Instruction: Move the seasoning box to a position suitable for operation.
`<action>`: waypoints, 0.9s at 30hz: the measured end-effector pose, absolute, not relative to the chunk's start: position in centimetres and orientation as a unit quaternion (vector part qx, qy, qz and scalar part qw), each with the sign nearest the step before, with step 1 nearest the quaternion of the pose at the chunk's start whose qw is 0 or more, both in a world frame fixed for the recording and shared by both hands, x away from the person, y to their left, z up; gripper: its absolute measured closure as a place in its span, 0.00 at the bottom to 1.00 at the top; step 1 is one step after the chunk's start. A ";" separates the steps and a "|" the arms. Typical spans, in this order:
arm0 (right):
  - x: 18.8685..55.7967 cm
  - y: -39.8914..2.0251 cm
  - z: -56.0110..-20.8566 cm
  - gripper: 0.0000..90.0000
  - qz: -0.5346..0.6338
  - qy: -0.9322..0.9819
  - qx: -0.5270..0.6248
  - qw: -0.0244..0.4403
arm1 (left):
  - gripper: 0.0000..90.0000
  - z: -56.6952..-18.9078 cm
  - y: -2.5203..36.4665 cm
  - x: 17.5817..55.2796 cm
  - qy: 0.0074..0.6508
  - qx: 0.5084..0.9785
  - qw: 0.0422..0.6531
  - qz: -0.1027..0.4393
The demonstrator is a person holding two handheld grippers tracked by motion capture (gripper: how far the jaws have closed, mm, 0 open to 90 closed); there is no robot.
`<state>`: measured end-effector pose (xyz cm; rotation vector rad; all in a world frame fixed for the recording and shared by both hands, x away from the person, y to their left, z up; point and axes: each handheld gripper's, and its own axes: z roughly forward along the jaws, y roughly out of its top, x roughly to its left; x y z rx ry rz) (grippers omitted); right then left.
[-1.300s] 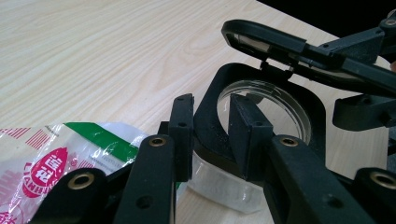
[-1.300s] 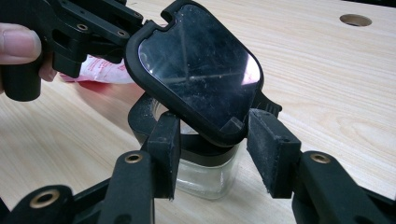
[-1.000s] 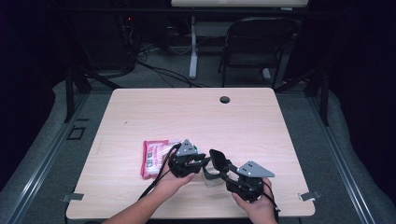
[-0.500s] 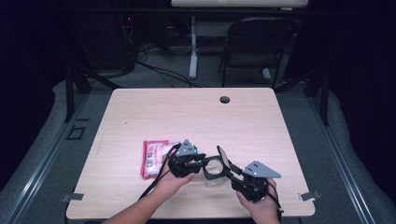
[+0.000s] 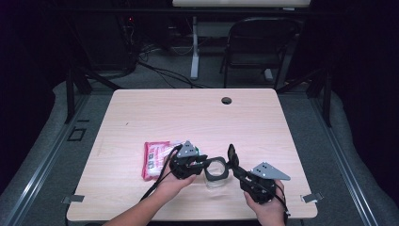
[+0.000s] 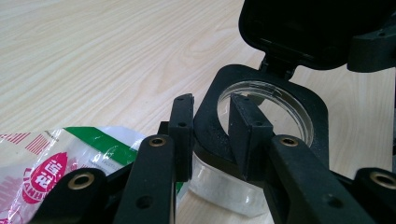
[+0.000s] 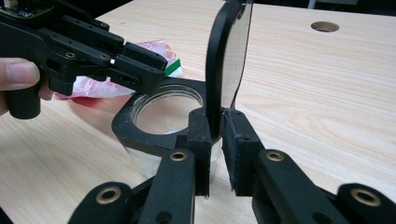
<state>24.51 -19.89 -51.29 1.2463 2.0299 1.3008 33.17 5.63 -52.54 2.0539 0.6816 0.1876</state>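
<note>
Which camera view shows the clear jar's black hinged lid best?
The right gripper view: the black hinged lid stands upright, edge-on, clamped between that hand-held gripper's jaws. The left gripper view shows its underside; the high view shows it small.

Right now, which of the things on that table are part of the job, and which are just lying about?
In the job:
- clear jar with black collar, gripped at the rim by the left hand-held gripper
- its hinged lid, standing open, clamped by the right hand-held gripper, whose jaws have just been closing

Lying about:
- red and white packet on the table
- folding chair behind
</note>
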 end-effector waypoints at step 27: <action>26.2 -20.4 -51.3 0.94 0.485 0.711 0.476 0.182 | 0.77 -52.6 6.1 32.5 0.285 0.833 0.469 0.071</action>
